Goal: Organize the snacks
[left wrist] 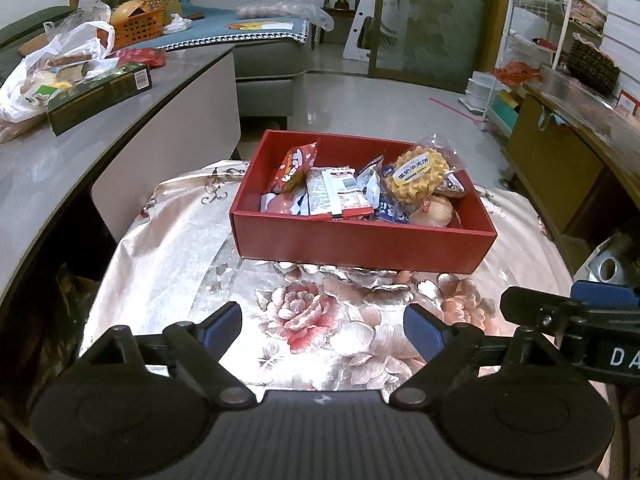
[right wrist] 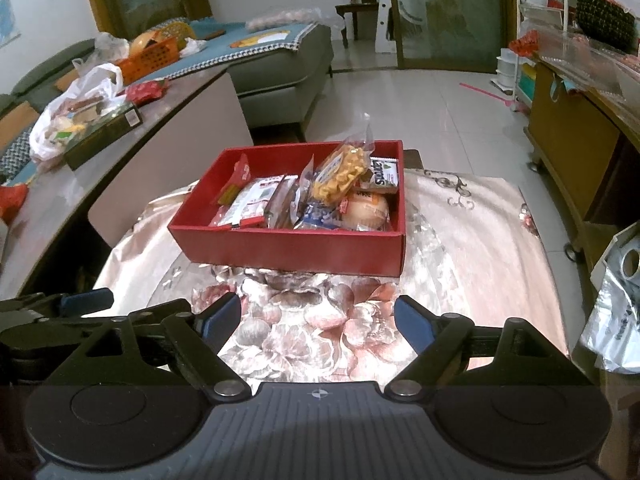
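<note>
The room was a living room with a pale tiled floor (left wrist: 376, 104), a grey sofa (right wrist: 280, 76) at 12 o'clock covered by a blue cloth, and a wooden cabinet (right wrist: 572, 148) at 2 o'clock. A long grey tabletop (left wrist: 80, 152) ran at 10 o'clock; it carried a white plastic bag (left wrist: 52, 68) full of things, a dark green box (left wrist: 100, 96) and an orange basket (left wrist: 136, 28).

In the middle, a low surface was covered by a shiny floral cloth (left wrist: 320, 320) with pink roses. On it, at 12 o'clock from both claws, stood the red box (left wrist: 360, 240), rectangular and open on top. It held the snacks, packed close and partly one over another. The largest was a round yellow waffle cake (left wrist: 420, 172) in clear wrap, leaning at the box's right part. Below it lay a pale round bun (right wrist: 366, 208) in plastic. At the left side there was a red packet (left wrist: 294, 168), and next to it a white and red packet (left wrist: 340, 196). A small white and green packet (right wrist: 384, 176) sat in the far right corner.

The left claw (left wrist: 322, 328) was spread wide and held nothing, above the cloth and near the box's front wall. The right claw (right wrist: 318, 320) was also wide and empty, just beside the left one, in the same position.
</note>
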A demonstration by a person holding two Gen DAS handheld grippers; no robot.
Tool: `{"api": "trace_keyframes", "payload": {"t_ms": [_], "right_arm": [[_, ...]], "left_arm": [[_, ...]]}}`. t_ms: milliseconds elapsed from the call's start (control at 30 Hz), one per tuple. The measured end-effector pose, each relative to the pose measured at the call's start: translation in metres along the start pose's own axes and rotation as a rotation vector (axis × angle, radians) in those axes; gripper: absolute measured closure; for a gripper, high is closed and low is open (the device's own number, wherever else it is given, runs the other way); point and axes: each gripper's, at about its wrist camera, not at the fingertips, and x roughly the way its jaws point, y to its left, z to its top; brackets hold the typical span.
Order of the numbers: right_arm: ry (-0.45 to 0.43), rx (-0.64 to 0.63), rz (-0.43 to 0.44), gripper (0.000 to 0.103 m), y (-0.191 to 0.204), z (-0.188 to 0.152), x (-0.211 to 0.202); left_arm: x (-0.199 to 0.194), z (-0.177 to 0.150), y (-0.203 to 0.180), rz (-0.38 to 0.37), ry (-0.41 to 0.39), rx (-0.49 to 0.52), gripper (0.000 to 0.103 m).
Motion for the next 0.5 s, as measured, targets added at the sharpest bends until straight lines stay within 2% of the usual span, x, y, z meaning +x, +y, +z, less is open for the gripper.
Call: {"api": "trace_keyframes", "payload": {"t_ms": [500], "right_arm": [[0.007, -0.01, 0.004, 0.014, 0.003, -0.011, -0.009]], "left_arm": [[-0.008, -0.012, 0.001, 0.001, 0.002, -0.001, 0.018]]}}
